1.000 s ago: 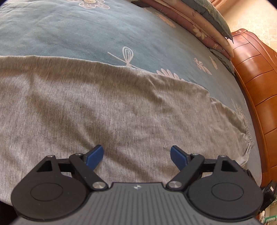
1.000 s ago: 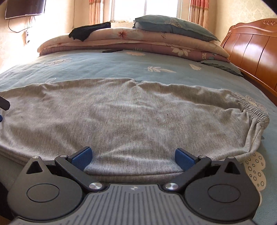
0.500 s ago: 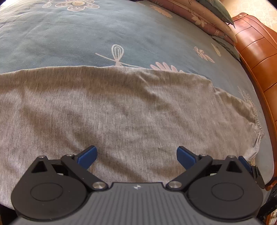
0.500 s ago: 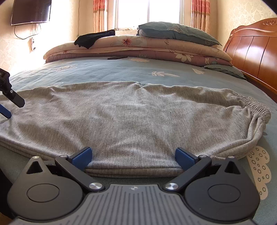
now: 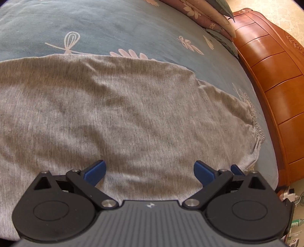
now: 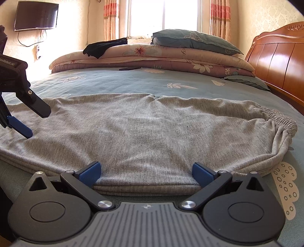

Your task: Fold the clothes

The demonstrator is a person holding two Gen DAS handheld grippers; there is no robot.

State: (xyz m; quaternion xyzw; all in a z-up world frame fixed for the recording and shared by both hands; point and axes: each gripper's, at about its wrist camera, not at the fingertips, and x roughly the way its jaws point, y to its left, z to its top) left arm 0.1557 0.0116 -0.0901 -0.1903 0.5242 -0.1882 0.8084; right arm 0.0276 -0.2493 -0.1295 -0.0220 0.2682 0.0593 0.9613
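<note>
A wide bed with a blue-green flowered sheet fills the room. At twelve o'clock a bright window sits between striped curtains, folded quilts and a pillow below. A wooden headboard stands at two o'clock; a television hangs at ten o'clock on the patterned wall.

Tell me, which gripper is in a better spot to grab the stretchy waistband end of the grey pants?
Probably the right gripper. It is open at the pants' near edge, closer to the waistband. The left gripper, open too, hangs above the middle.
</note>
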